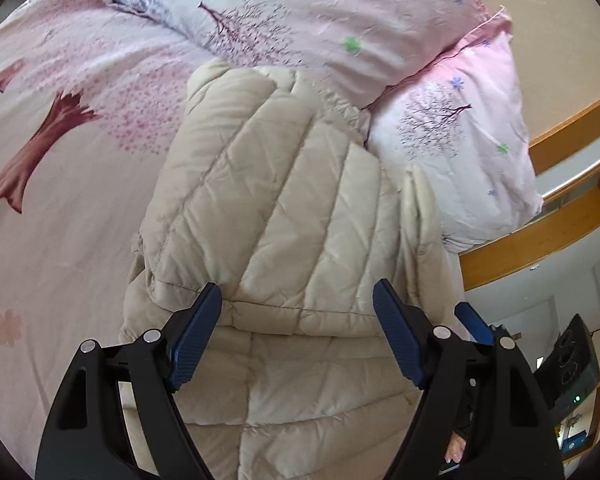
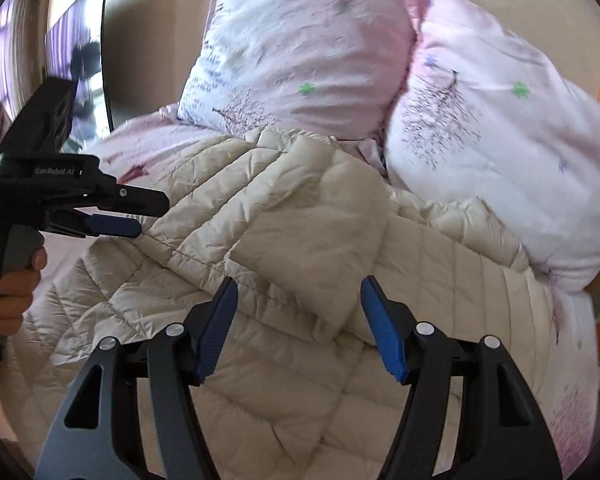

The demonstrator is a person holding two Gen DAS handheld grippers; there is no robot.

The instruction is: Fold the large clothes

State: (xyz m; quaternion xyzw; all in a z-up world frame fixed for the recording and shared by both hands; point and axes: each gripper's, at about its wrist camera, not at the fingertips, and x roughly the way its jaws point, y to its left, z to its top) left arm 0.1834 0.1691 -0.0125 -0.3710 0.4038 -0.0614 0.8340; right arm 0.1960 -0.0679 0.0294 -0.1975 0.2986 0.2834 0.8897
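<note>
A beige quilted down coat [image 1: 276, 216] lies on the bed, its upper half folded over the lower half; it also shows in the right wrist view [image 2: 300, 248]. My left gripper [image 1: 298, 300] is open, its jaws wide apart just over the folded edge of the coat, holding nothing. It also appears from the side in the right wrist view [image 2: 140, 216], at the coat's left edge. My right gripper [image 2: 298, 292] is open and empty, its jaws on either side of the folded flap's corner. One blue finger [image 1: 474, 322] of it shows in the left wrist view.
The bed has a pink tree-print sheet [image 1: 60, 160]. Two pink-and-white pillows [image 2: 300, 52] [image 2: 512, 152] lean at the head of the bed, just beyond the coat. A wooden bed frame [image 1: 540, 236] runs along the right side. A dark device [image 1: 572, 364] stands beyond it.
</note>
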